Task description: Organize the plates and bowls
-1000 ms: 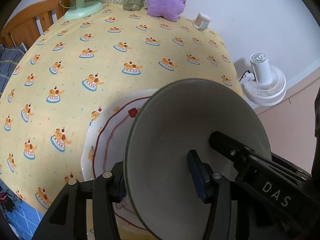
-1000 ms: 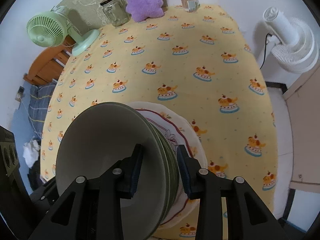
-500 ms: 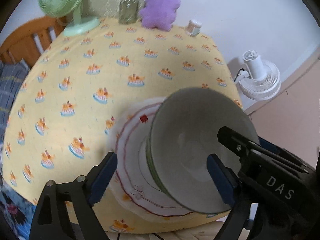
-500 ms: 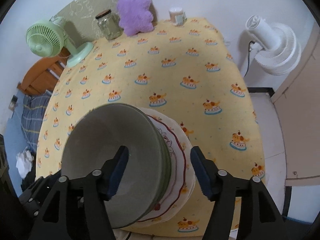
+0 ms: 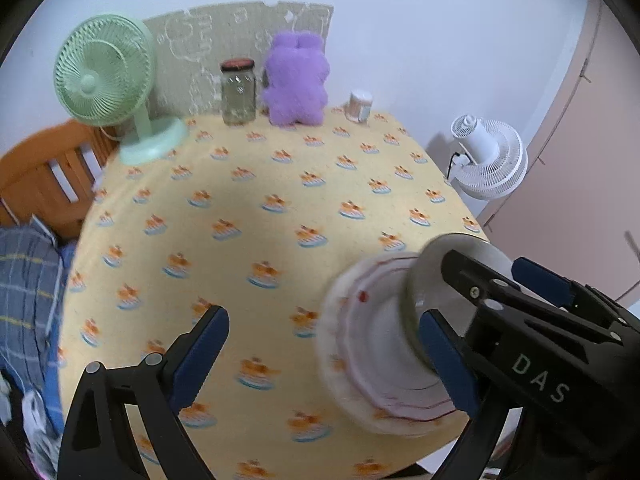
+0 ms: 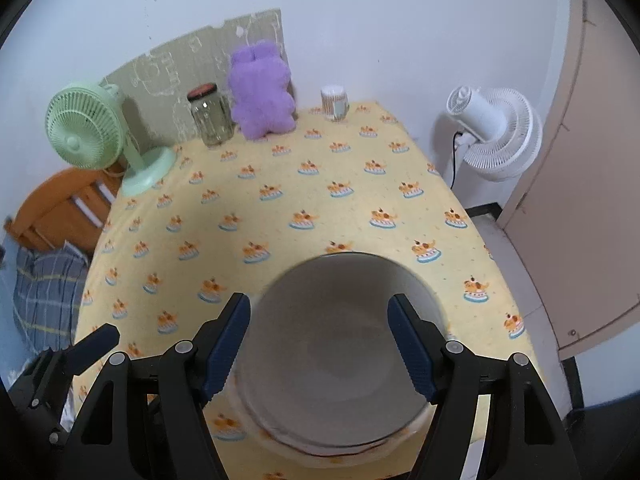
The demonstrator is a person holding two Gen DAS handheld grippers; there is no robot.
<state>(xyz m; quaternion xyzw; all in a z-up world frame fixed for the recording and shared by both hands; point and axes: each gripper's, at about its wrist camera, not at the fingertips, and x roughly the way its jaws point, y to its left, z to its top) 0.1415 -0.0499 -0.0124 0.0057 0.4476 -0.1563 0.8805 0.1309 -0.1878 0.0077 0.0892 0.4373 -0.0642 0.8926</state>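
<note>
Both tools have just been opening, and I'm off the crockery now: a second ago my left tool (image 5: 324, 344) and right tool (image 6: 318, 336) were each pinched on the rim of the grey bowl (image 6: 340, 344), and now both stand with their jaws spread and nothing pressed between the pads. In the right wrist view the bowl sits between the blue pads (image 6: 226, 344) without touching them. In the left wrist view that tool's right pad overlaps the bowl's near rim and its left pad is over bare cloth; the bowl (image 5: 432, 280) sits off to the right of the gap, no longer filling the frame as it did. Both views have pulled back and tilted up; the far wall and the whole surface (image 5: 280, 208) now show. The bowl rests inside the white plate with the red-line rim (image 5: 368, 344), and that stack sits at the near right edge of the yellow-clothed surface; from the right wrist only a sliver of the plate (image 6: 304, 450) peeks out under the bowl. The bowl looks empty, though blur softens it. Along the far edge, left to right, stand a green fan (image 5: 106, 76), a lidded glass jar (image 5: 238, 94) whose contents I cannot tell, a purple plush toy (image 5: 298, 80) and a small cup (image 5: 359, 105). A white fan (image 5: 490, 156) sits off the surface to the right.
</note>
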